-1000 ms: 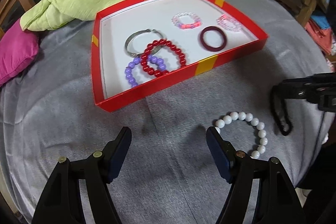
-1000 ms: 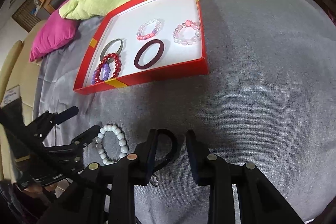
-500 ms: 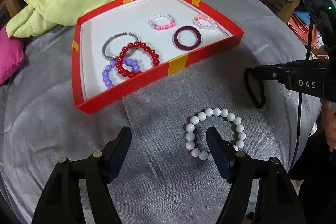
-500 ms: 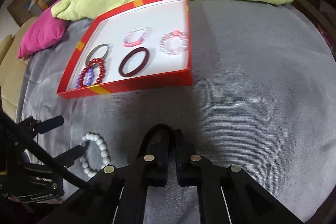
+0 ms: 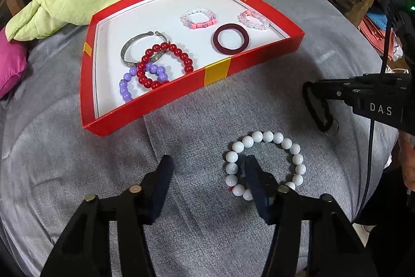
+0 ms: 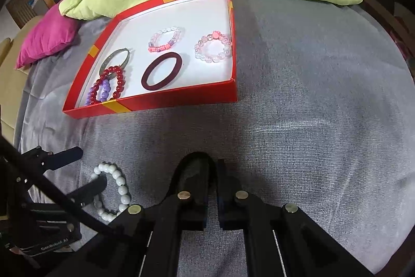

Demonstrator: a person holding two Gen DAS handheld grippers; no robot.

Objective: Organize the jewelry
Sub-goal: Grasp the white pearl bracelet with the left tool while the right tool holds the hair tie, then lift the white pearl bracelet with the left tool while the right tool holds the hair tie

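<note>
White beads make up the bracelet (image 5: pixel 264 165) under the left gripper (image 5: pixel 207 170), whose jaws stand spread, the right-hand one set down inside the ring, the other well outside it on grey cloth (image 5: pixel 77 147); the loop looks light, hard-beaded and limp on its cord (likely to roll or sag), so I judge a pinch across the near arc of beads safest. Ahead of the jaws lies the red tray (image 5: pixel 145 110), its near wall a lip to clear; the right gripper hangs off to the right with a black loop (image 5: pixel 315 108).

From the right wrist, the right gripper (image 6: pixel 214 173) is pressed together on the black loop (image 6: pixel 197 160), soft and floppy; the tray (image 6: pixel 181 100) sits ahead and left, holding other bracelets; the white bracelet (image 6: pixel 116 188) lies left of the jaws, beneath the left gripper (image 6: pixel 85 168).
</note>
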